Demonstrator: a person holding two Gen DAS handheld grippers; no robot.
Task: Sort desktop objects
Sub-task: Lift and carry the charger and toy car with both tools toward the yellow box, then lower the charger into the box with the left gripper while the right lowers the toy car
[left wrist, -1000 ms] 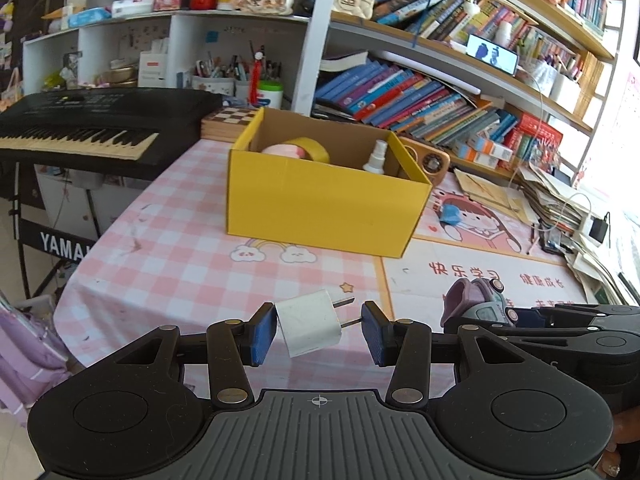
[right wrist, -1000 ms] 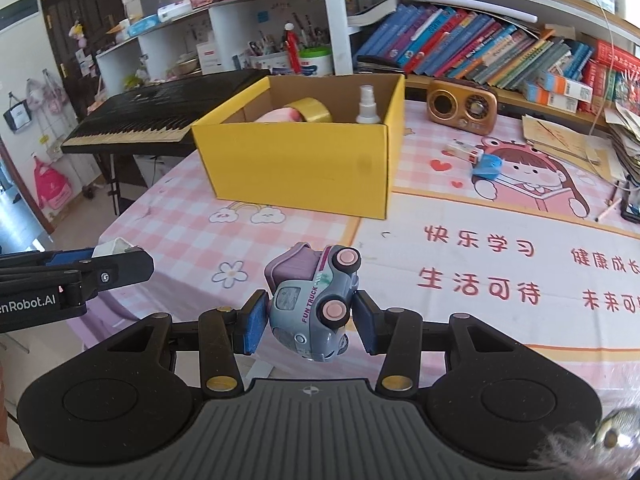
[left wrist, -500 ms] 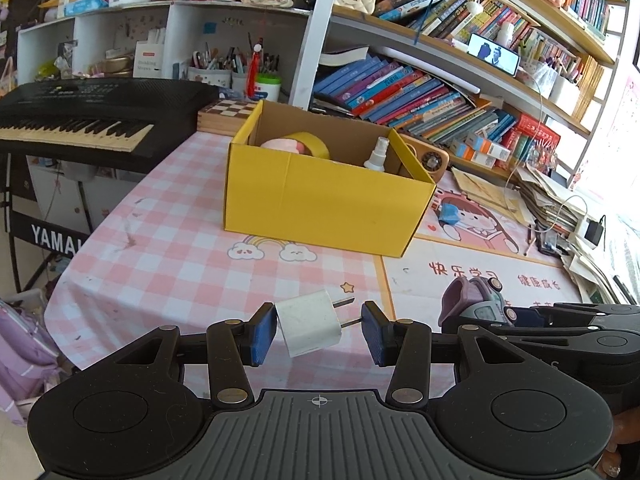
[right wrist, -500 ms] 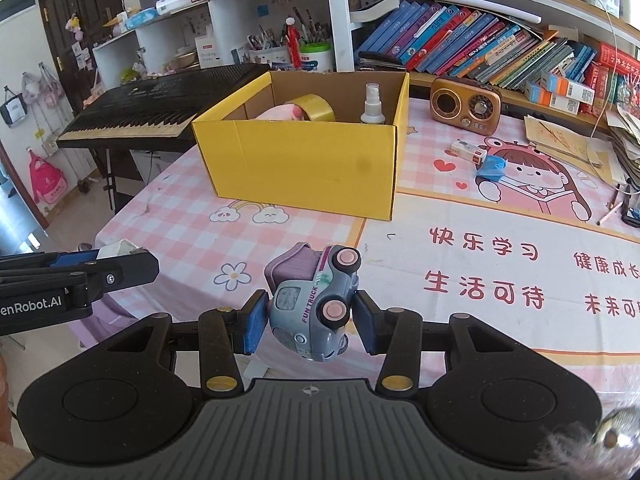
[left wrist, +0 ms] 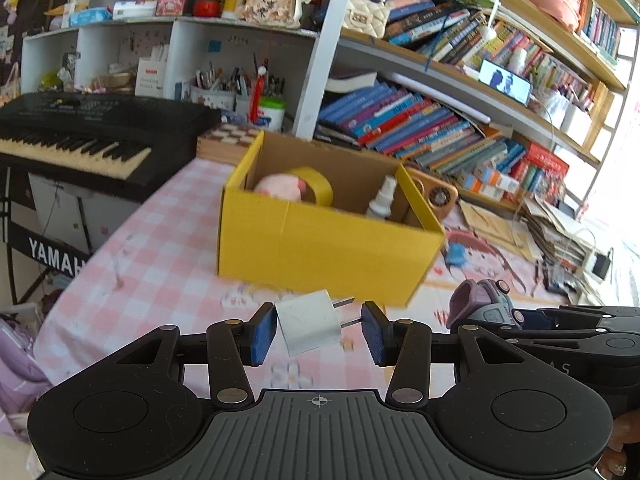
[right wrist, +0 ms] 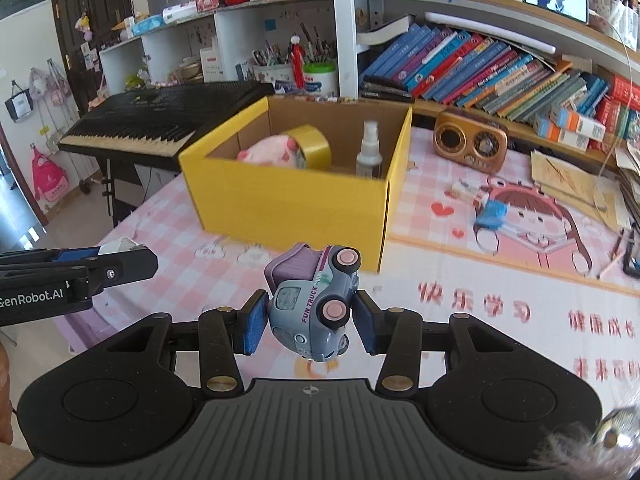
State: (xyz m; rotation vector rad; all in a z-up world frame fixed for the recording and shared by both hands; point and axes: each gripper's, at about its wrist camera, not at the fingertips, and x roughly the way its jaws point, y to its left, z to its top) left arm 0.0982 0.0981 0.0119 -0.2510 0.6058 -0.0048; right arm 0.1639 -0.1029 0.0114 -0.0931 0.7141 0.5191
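Two loads carried at once toward the yellow box [right wrist: 296, 196], probably to save a trip: left hand-held gripper [left wrist: 318, 330] clamped on one white charger [left wrist: 310, 326] by body and prongs, right hand-held gripper [right wrist: 308, 322] squeezing one toy truck [right wrist: 316, 304] by its sides. Both held above the checked surface [left wrist: 160, 256], near the box front. Inside the box already: one tape roll [right wrist: 314, 146], one pink plush [right wrist: 266, 152], one spray bottle [right wrist: 368, 152].

Both grippers, left gripper [left wrist: 318, 334] and right gripper [right wrist: 308, 328], are matte black plastic with ribbed centre plates, round side discs, brass-coloured pivot screws and blue-padded fingers [left wrist: 262, 334], the left one bearing white "GenRobot.AI" lettering on its side.
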